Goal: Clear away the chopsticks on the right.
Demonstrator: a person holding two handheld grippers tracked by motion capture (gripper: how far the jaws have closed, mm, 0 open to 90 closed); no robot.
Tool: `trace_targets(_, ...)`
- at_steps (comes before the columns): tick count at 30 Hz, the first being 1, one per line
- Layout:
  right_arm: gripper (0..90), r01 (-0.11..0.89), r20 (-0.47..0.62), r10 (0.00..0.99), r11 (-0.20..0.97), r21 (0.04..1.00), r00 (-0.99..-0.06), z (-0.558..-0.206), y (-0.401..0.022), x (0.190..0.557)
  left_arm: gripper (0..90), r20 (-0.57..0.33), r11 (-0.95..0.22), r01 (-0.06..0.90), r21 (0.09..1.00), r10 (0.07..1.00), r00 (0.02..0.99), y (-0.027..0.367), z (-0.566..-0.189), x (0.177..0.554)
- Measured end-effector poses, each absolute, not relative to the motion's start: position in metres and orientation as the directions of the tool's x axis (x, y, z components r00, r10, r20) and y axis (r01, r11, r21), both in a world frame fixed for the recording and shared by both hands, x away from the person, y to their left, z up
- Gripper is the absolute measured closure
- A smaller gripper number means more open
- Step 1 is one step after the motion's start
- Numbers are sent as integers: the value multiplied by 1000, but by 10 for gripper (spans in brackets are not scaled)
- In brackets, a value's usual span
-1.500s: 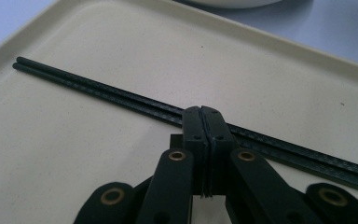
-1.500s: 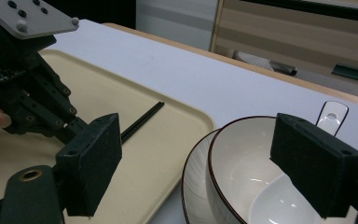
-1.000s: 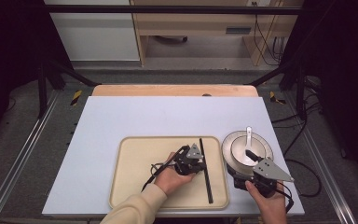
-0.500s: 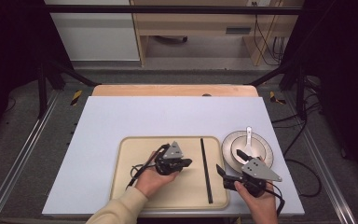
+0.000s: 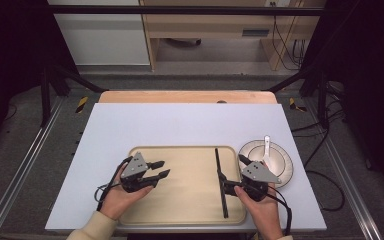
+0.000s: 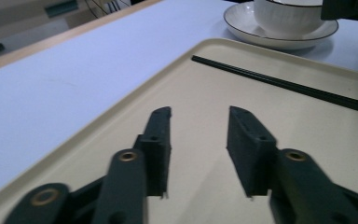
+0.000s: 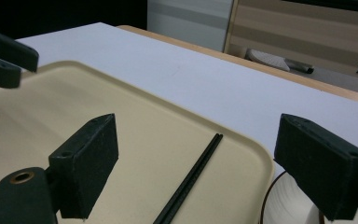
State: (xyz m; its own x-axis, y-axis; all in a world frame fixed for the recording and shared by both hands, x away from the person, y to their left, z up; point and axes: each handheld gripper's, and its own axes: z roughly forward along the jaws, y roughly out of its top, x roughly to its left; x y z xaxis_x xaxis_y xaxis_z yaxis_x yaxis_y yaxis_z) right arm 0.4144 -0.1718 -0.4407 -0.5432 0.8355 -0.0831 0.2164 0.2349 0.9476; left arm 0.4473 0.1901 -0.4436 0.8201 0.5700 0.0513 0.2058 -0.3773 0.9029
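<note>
Two black chopsticks [image 5: 220, 181] lie along the tray's [image 5: 180, 210] right side; left gripper [image 5: 159, 169] hovers over its left, fingers narrowly parted; right gripper [image 5: 222, 182] beside the chopsticks, fingers wide.

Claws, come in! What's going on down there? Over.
Left claw open, empty. Right claw open beside chopsticks on tray. Nothing blocking.

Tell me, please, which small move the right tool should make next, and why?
Probably lower the right tool onto the black chopsticks and close. Its jaws stand open astride them on the beige tray, while the left tool hangs open apart.
</note>
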Motion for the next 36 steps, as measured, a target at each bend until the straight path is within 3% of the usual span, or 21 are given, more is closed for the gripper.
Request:
trace_targets(5,132,220,-81,834,235,947,-545,-443,-173,413,363,68,-351,188,917,603,795,213,-437,442)
trace_targets(17,127,220,-74,837,226,949,-542,-444,-179,413,133,80,-299,151,942,637,766,243,-428,433)
trace_targets(25,124,217,-71,844,216,952,-532,-444,-185,412,65,76,-266,132,955,649,757,262,-430,427)
trace_targets(36,125,209,-79,859,211,955,-506,-444,-193,411,45,75,-219,101,970,672,737,284,-434,422)
